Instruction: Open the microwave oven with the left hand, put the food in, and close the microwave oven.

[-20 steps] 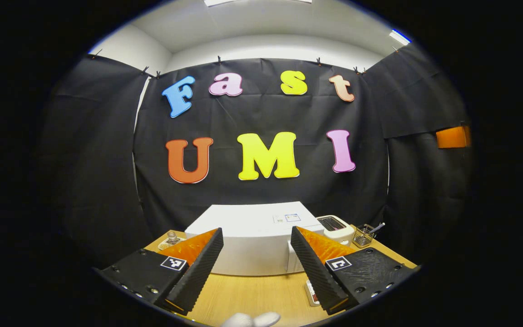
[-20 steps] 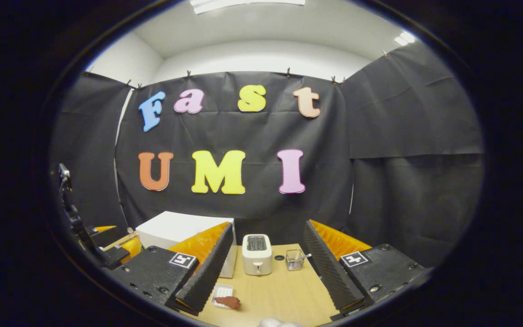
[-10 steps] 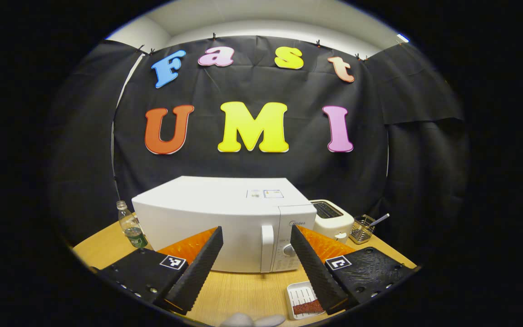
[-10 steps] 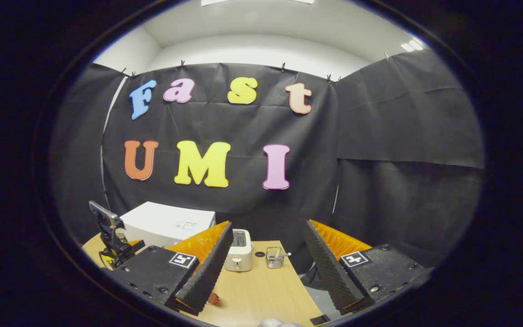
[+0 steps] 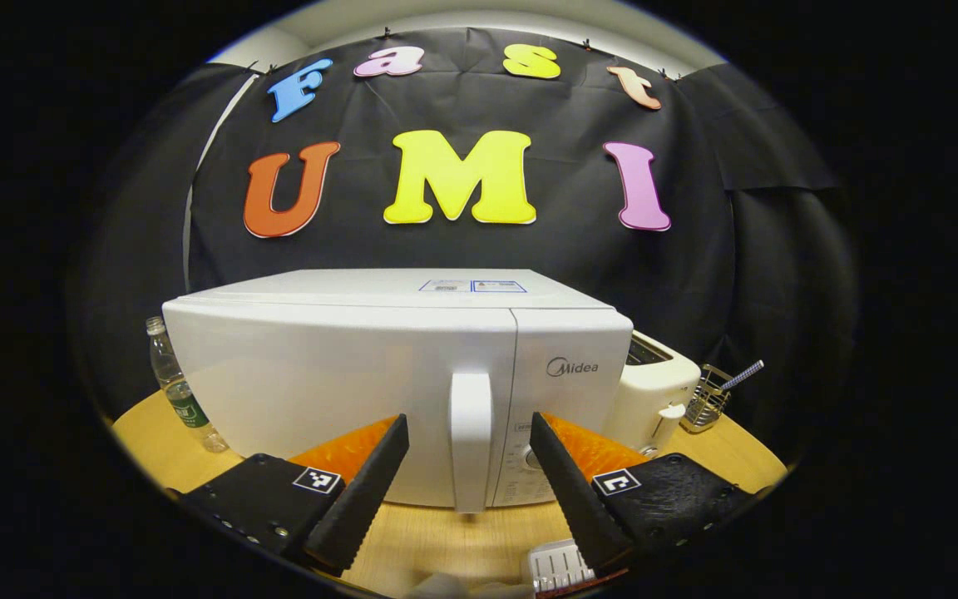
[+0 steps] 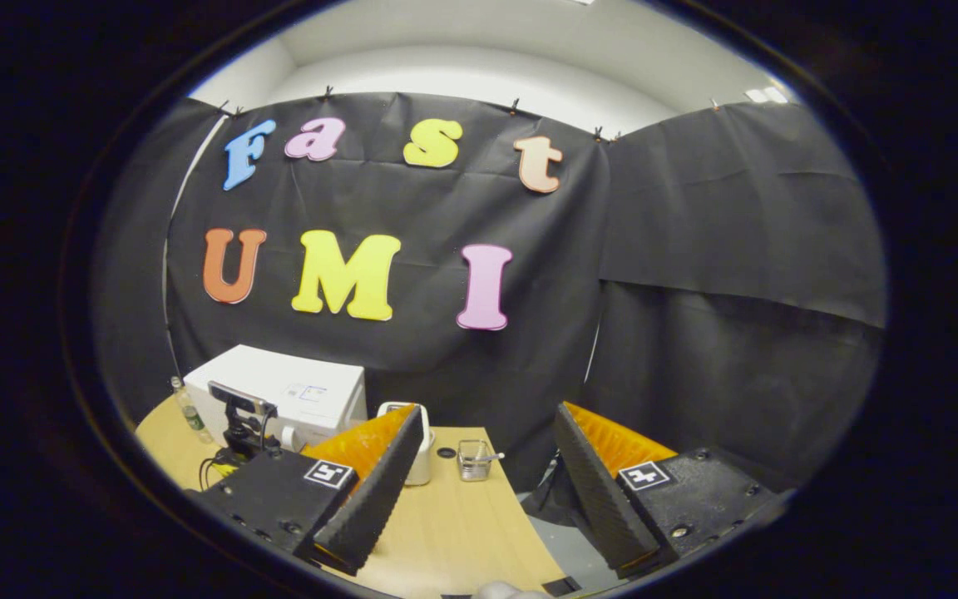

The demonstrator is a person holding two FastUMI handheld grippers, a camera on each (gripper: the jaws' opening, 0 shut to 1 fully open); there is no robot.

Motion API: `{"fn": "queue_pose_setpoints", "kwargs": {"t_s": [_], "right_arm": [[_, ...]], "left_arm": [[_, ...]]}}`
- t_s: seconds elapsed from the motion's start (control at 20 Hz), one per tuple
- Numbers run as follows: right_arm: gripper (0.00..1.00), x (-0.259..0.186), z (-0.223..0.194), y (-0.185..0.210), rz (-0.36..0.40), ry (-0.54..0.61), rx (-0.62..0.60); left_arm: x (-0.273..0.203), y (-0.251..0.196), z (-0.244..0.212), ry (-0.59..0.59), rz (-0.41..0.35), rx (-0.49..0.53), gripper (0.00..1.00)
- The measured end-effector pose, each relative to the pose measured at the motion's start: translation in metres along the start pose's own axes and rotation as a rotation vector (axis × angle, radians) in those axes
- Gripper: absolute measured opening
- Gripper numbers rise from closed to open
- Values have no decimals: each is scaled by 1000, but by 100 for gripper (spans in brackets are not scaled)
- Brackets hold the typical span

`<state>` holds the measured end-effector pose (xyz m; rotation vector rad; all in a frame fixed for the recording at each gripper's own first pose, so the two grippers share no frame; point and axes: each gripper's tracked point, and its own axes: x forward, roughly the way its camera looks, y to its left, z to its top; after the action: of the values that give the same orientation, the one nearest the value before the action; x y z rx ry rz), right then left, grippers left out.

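Left gripper view: microwave handle (image 5: 471,439) upright.

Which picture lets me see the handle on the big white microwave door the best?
The left gripper view. The white upright door handle stands large and front-on, between the open left gripper fingers, on the shut white microwave oven. In the right gripper view the microwave oven sits small and far off, and its handle cannot be made out.

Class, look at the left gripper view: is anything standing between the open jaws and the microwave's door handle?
Nothing visible does. The handle stands upright, centred in the gap between the left gripper's open jaws, with only bare table below. The tray lies low and to the right, outside that line.
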<state>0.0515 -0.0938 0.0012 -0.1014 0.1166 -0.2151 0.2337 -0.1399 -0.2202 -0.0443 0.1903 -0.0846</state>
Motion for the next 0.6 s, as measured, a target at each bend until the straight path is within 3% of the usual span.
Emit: {"fn": "queue_pose_setpoints", "kwargs": {"t_s": [0.05,0.15,0.35,0.4,0.5,0.55,0.6], "right_arm": [[100,1,-1,0,-2,5,-2],[100,3,-3,0,-1,9,-9],[100,6,-10,-4,-7,24,-16],[100,7,-13,-8,-14,30,-21],[100,6,-17,-10,-17,38,-8],[100,6,-19,-10,-16,46,0],[100,5,-22,-10,-15,52,3]], "left_arm": [[2,-2,0,-4,-6,5,94],[6,-1,-1,-3,-1,7,93],[6,8,-5,3,8,21,70],[9,3,-10,19,-9,12,45],[6,-2,-17,42,-57,-37,16],[6,3,-14,35,-56,-27,27],[5,4,-13,34,-52,-16,20]]}}
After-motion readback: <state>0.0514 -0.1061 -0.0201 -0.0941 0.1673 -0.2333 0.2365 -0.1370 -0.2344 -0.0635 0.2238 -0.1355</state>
